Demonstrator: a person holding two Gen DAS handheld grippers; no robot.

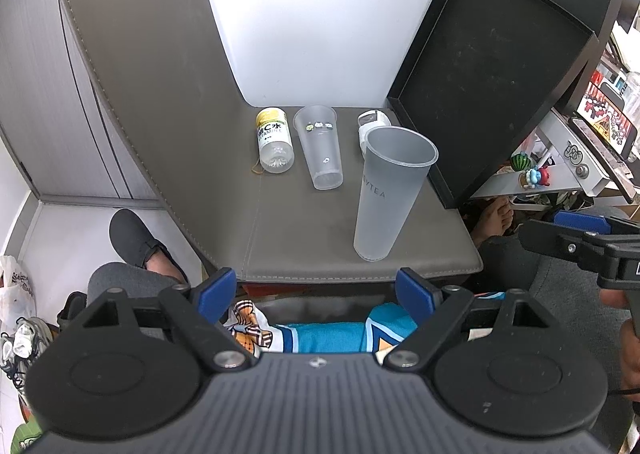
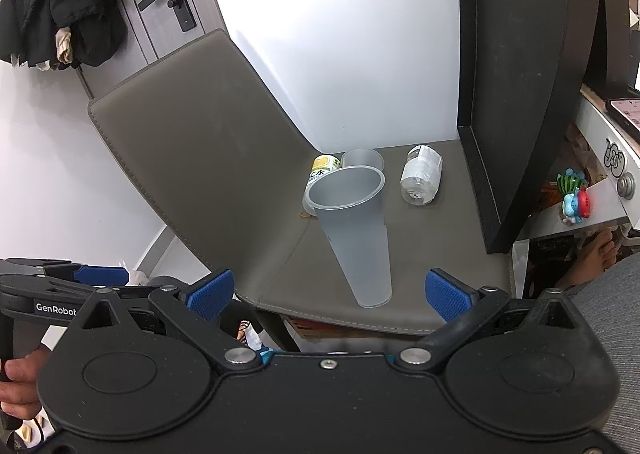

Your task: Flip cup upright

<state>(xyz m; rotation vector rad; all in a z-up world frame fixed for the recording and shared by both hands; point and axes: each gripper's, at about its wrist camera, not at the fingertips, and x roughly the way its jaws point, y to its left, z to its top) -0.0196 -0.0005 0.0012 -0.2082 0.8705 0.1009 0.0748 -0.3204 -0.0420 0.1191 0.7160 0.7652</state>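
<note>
While the frosted cup (image 1: 390, 190) stood upright near the front edge of the grey chair seat (image 1: 304, 238), mouth up and base down on the leather, both grippers hung back off that edge with nothing between their blue pads. The left gripper (image 1: 320, 290) had its jaws wide apart and empty; the right gripper (image 2: 328, 290) was equally spread and empty. From the right wrist view the cup rose just ahead of the jaws and slightly right of their midline, its long axis vertical — so that hand looked the nearer. From the left wrist view it stood ahead and to the right.

By my reading, this cup already met the task. A second, clear cup (image 1: 320, 146) lay on its side farther back, its mouth toward the chair back and its base toward the grippers, its long axis running roughly front to back. If a flip remained, that one would be the candidate, and the left gripper faced it more squarely.

Just to its left lay a yellow-capped bottle (image 1: 274, 144), close beside it. A crumpled clear bottle (image 2: 420, 178) lay to the right, behind the frosted cup. A black tray (image 1: 488, 94) leaned on the seat's right side. The upright cup stood partly in the right hand's path to the lying one — a knock seemed the main risk.
</note>
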